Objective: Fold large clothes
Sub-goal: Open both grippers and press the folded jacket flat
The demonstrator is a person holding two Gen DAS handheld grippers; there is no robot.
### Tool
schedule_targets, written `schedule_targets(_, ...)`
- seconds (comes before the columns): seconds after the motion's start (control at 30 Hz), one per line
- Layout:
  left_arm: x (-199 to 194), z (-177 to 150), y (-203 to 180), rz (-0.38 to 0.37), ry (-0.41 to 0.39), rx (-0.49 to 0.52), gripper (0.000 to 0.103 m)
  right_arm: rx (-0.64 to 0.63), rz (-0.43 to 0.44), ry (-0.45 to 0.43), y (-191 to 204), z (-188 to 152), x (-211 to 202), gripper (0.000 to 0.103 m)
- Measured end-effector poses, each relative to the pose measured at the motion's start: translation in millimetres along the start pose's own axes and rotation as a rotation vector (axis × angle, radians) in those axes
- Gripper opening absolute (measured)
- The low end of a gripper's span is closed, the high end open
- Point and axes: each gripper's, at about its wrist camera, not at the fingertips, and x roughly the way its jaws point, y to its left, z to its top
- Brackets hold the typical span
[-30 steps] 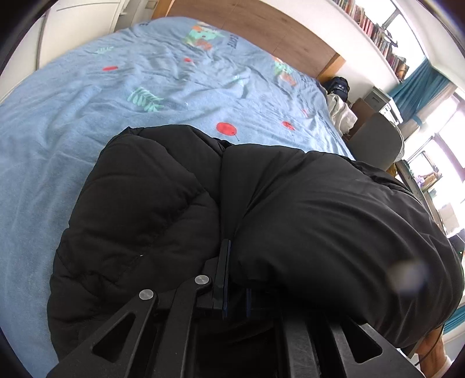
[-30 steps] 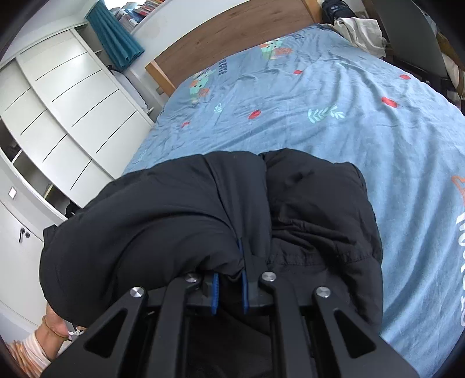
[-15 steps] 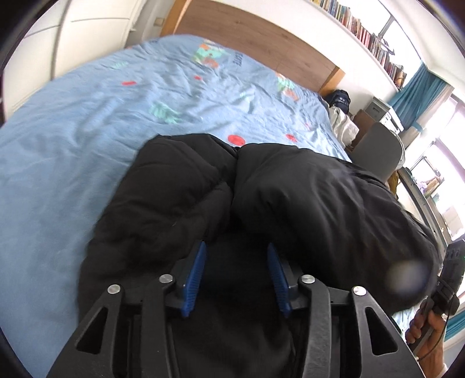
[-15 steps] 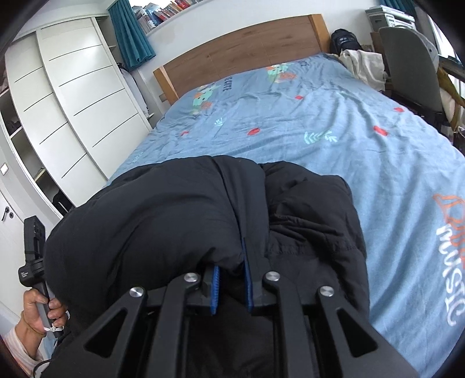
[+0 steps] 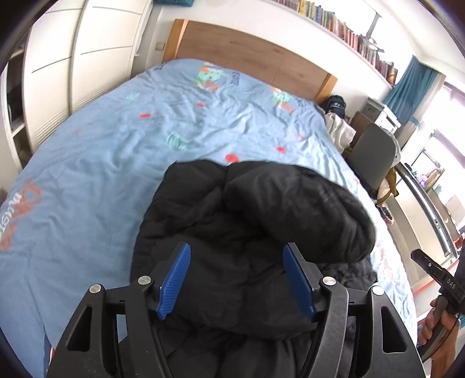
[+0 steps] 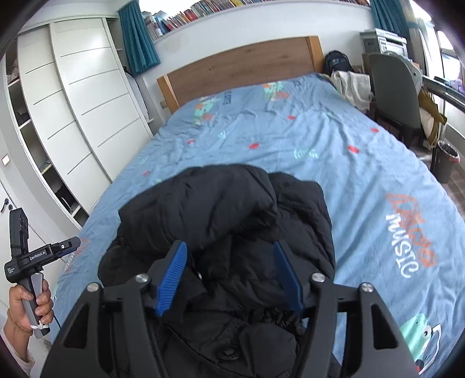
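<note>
Blue bedspread (image 6: 377, 186) reads "MUSIC"; left gripper (image 6: 43, 253) reads "GenRobot.AI".

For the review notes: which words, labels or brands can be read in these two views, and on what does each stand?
"MUSIC": white print on the blue bedcover, beneath orange lettering that I cannot read.
"GenRobot.AI": label on the left gripper's handle, held in the left hand.
"DAS": on the right gripper's body; the rest is cut off.
Too blurred: bedcover prints near the headboard, and the book spines.
</note>
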Motion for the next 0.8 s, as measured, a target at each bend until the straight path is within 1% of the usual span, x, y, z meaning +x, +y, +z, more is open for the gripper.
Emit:
schedule_targets(0.13, 25, 21, -23, -0.025, -0.015, 0.03, 0.067, -0.032, 0.022, -0.011, 13, 22, 19, 0.061)
schedule_targets(0.27, 62, 38, -46, -0.032, -0.029, 0.075, 0.067, -0.095, 0.045, -0.011, 26, 37, 57, 0.062)
schedule_targets(0.43, 108, 45, -64, -0.046, -0.035, 0.104, 0.068, -0.151, 0.075, 0.009, 37, 42, 102, 0.062)
schedule_targets(0.5, 121, 41, -66, -0.037, -0.027, 0.121, 0.068, -0.174, 0.079, 0.022, 39, 40, 121, 0.062)
schedule_targets(0.6, 142, 24, -59, 0.004, -0.002, 0.159, 0.068, -0.167, 0.082, 0.056, 32, 28, 140, 0.062)
schedule_targets(0.7, 155, 3, -42, 0.012, 0.029, 0.159, 0.069, -0.154, 0.071, 0.106, 14, 3, 155, 0.062)
schedule_targets(0.8, 156, -13, -34, 0.013, 0.031, 0.166, 0.07, -0.143, 0.076, 0.118, -1, -17, 159, 0.062)
